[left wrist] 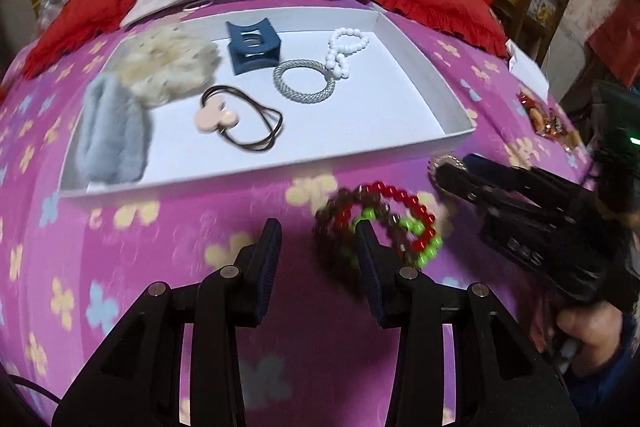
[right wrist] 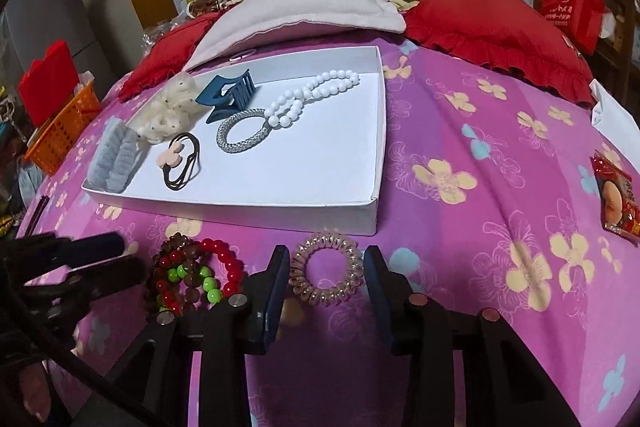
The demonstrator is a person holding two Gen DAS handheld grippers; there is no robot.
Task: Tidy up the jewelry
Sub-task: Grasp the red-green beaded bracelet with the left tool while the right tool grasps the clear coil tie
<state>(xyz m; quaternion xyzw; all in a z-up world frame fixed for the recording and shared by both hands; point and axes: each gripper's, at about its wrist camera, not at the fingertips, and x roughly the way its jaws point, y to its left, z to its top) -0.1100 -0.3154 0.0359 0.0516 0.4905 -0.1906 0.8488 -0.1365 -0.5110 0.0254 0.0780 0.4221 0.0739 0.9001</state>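
Sorting is well along, I judge: the shallow white cardboard tray (right wrist: 370,183) on the pink flowered bedspread (right wrist: 480,131) already holds a grey fuzzy scrunchie (right wrist: 114,163), a cream dotted scrunchie (right wrist: 170,113), a dark blue claw clip (right wrist: 228,97), a black elastic with a pale pink charm (right wrist: 182,165), a silver braided ring band (right wrist: 240,131) and a white bead bracelet (right wrist: 312,95). They lie spread apart, each easy to see, which I take to be the aim.

Two pieces are outside, just in front of the tray's near wall. My right gripper (right wrist: 326,281) has its jaws apart, and the clear spiral coil hair tie (right wrist: 326,275) lies flat on the cloth between them, so closing should pinch it across its ring. Nothing is gripped yet.

My left gripper (left wrist: 318,247) is also apart and holding nothing. The cluster of red, brown and green bead bracelets (left wrist: 380,223) lies beside its right finger, partly hidden behind it; that view is blurred. I keep the tongs side by side, one piece each, so neither blocks the other's path to the tray's bare right part.
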